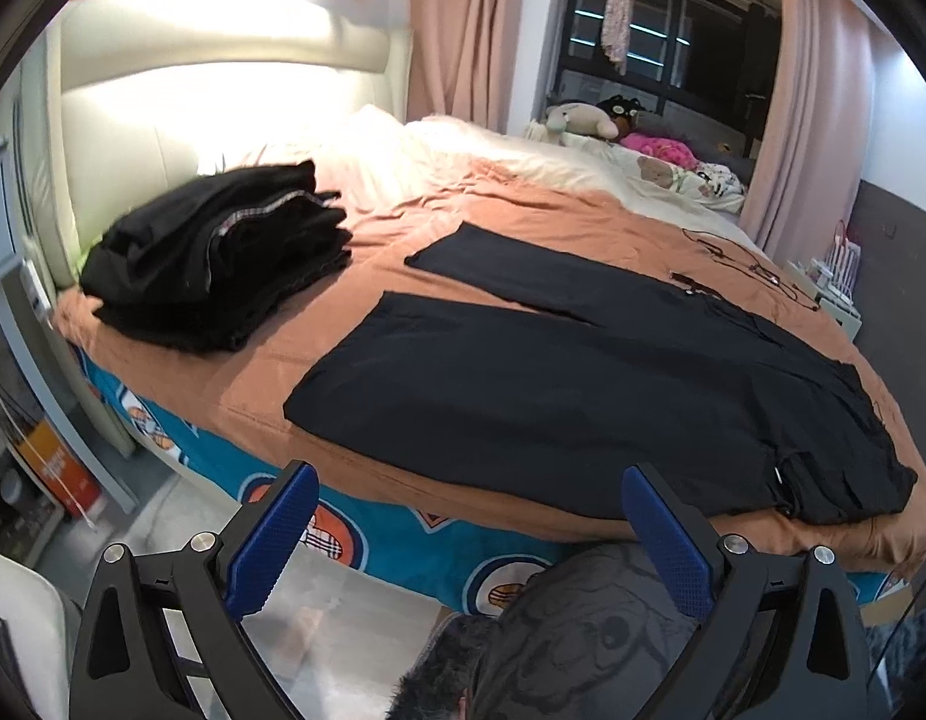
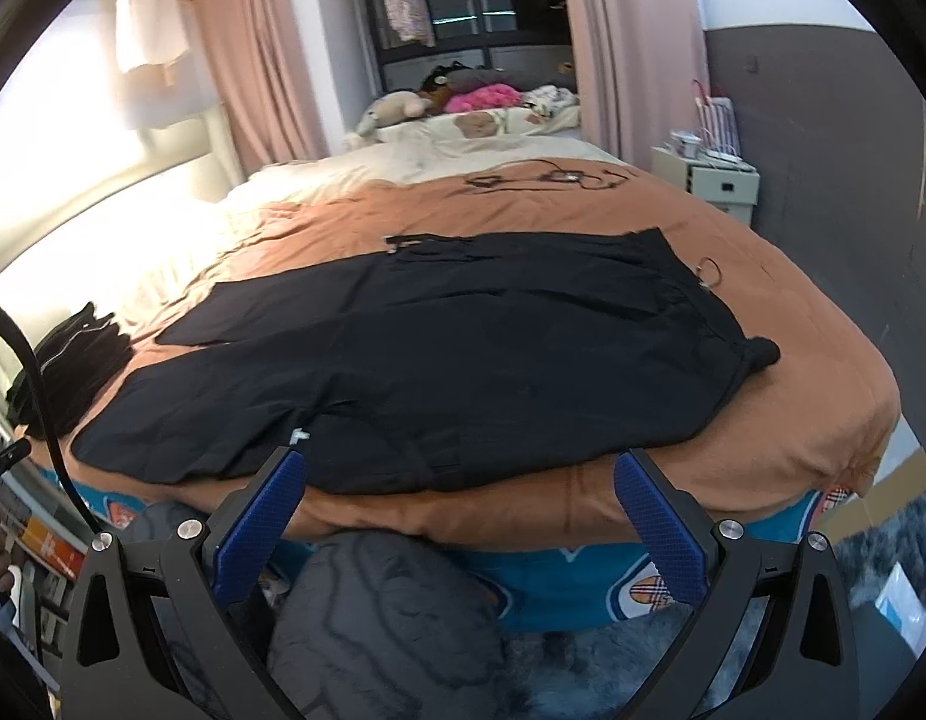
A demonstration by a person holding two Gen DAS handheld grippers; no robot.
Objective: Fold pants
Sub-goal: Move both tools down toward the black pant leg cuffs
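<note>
Glare blows out the headboard (image 1: 181,78); fisheye edges bend, dark window (image 1: 655,30) behind.

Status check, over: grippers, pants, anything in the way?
Left gripper and right gripper open, empty. Pants flat on bed, unfolded. Cables beyond waistband.

Lying flat on bed (image 1: 295,354): one pair black pants (image 1: 583,396). Sitting near headboard: one stack dark folded clothes (image 1: 217,264). Hovering: two grippers, left gripper (image 1: 469,540), right gripper (image 2: 460,516), both gaping, two blue pads each.
</note>
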